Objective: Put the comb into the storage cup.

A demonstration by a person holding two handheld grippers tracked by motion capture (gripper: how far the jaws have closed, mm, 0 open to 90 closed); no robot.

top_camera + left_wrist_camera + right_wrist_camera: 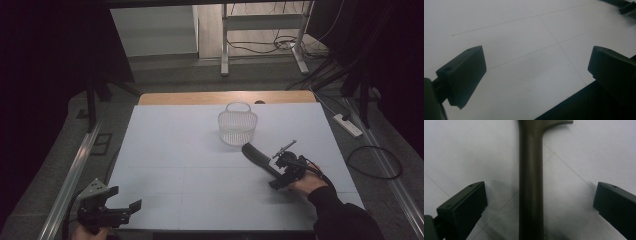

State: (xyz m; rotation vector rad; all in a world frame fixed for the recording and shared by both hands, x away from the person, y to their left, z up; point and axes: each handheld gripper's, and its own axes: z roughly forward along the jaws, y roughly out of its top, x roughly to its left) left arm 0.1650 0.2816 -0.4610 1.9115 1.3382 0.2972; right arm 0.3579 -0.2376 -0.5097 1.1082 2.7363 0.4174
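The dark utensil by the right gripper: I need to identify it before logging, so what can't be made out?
- Dark utensil: its head is cut off by the right gripper view's top edge.
- High view: its handle end is hidden under the right gripper.
- White basket: contents too small to tell.

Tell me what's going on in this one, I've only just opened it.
A person at a white-covered table holds a claw in each hand. The right claw is open, its jaws standing either side of the handle of a dark, long-handled spatula-like utensil lying flat on the table, not yet gripped. A small white mesh basket with a loop handle stands just beyond the utensil's broad end. The left claw is open and empty at the table's near left corner.
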